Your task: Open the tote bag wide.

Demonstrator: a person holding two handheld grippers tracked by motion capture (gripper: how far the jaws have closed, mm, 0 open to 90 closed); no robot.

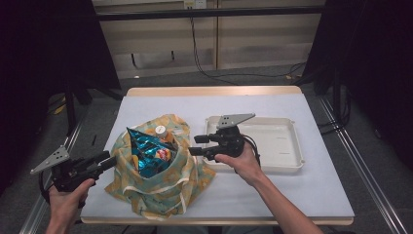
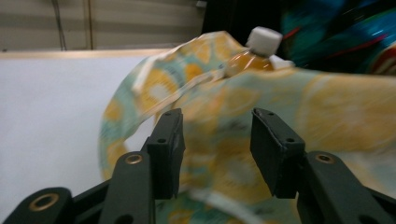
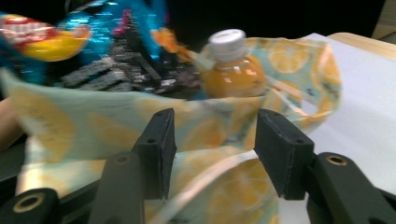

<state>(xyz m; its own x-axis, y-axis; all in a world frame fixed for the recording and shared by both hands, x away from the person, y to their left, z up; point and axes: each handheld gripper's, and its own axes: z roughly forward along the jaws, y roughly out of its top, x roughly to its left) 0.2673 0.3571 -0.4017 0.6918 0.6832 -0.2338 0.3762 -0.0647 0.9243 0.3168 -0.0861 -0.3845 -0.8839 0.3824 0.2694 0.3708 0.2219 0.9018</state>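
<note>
White paper or sheeting covers the table [image 1: 292, 190], a smooth matte rectangle with a pale wooden edge showing at the far side and along the near lip. On its left half slumps a soft cloth bag [image 1: 160, 183], printed with orange slices on a light teal ground, wrinkled and sagging open at the top, its cream-trimmed rim folding over itself. To the right of the bag lies a shallow off-white plastic tray [image 1: 285, 141], rectangular with rounded corners and a raised rim.

Standing out of the bag's mouth is a crinkly foil snack packet [image 1: 148, 151], shiny blue with a yellow and red patch, pointed at its top corner. Beside it, toward the far side of the bag, sits a clear bottle [image 3: 232, 74] of orange drink with rounded shoulders and a ribbed white cap [image 1: 160, 129].

The left gripper [image 1: 108, 161], black and angular with a grey three-cornered plate behind it, is held at the bag's left flank; in the left gripper view its flat black pads stand spread with blurred cloth behind them, pinching nothing. The right gripper [image 1: 194, 145] is held level at the bag's right edge, in front of the tray; its jaws are likewise parted, with the bag's fabric and trim lying beyond the gap and neither pad pressing on it.
</note>
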